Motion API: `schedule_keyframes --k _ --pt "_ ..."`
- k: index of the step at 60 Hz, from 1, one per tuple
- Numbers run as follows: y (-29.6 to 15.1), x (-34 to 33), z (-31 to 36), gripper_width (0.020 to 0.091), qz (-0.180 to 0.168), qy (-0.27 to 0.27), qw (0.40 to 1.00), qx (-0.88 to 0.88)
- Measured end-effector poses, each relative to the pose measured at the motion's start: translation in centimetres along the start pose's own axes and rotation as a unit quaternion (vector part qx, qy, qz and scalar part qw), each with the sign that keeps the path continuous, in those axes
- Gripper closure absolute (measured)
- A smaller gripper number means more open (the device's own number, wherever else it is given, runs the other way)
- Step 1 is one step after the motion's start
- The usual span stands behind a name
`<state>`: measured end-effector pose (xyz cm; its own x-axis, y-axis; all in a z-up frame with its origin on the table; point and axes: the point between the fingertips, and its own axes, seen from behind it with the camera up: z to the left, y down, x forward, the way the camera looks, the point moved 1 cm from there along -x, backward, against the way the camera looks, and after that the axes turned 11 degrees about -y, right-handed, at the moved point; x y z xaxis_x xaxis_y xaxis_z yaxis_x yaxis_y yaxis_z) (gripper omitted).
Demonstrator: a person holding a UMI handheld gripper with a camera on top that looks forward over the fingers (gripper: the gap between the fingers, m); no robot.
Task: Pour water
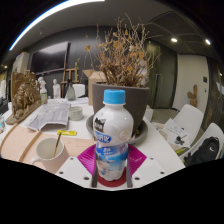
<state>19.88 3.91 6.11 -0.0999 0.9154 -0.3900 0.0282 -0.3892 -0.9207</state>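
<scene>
Gripper view looks straight along my tongs (111, 178), and a small plastic bottle (111, 135) fills the space between the two fingers. Both pink pads (88, 160) press against its lower sides, so my tongs are clenched on the bottle. It stands upright, with a light blue cap (114, 97) on top and a blue and white label around its body; the cap is on.

Just to the left of the fingers, a white cup (49, 150) sits on the light round table (25, 140), apart from the bottle. Farther left on the same table lies a crumpled clear plastic bag (48, 116) with a small yellow thing (68, 132) beside it.

Right behind the bottle stands a dark pot (131, 100) holding dried brown branches (125, 55) that rise well above the cap. White chairs (186, 125) show to the right, beyond the table. Overhead, a long curved strip of light (50, 18) crosses the dark ceiling.
</scene>
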Motion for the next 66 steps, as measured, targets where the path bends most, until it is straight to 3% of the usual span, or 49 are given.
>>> schedule_keyframes --k 5,13,16,20,21,31,44,66 --pt "0.1 0.0 -0.1 0.0677 -0.009 0.003 1.000 0.006" --pt "0.4 -0.4 -0.3 0.0564 0.002 0.009 1.000 0.023" --pt "0.7 -0.8 -0.4 0.0451 0.015 0.015 0.999 0.030" --pt "0.5 -1.5 -0.5 0.0242 0.024 0.019 0.999 0.033" --pt "0.4 -1.8 -0.4 0.0233 0.027 0.021 0.999 0.034" --pt "-1.5 -7.0 1.2 0.0249 0.048 0.045 0.997 0.046" --pt "-4.2 -17.1 8.7 0.0252 0.072 0.044 0.993 0.079" --pt "-3.9 -34.3 22.2 0.0247 0.098 0.035 0.993 0.056"
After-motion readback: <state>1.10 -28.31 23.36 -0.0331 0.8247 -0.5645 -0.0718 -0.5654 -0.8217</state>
